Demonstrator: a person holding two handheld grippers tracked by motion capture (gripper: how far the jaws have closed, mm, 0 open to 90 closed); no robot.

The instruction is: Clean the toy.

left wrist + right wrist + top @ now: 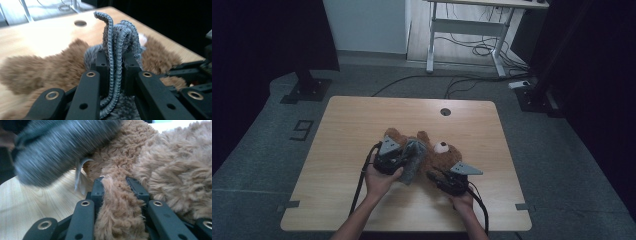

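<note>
While the right gripper is clamping the teddy bear's limb mid-frame, the left gripper is pinching the grey knit garment, ctr frame.

The high view looks forward and down on the whole tabletop from above the person's side. Each gripper view sits close (nearly touching) behind its tongs, and all three share the brown teddy bear.

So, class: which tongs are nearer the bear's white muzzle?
Right. The right tongs grip the bear's fur just below the muzzle; the left tongs clamp the grey knit farther off, to its left.
</note>
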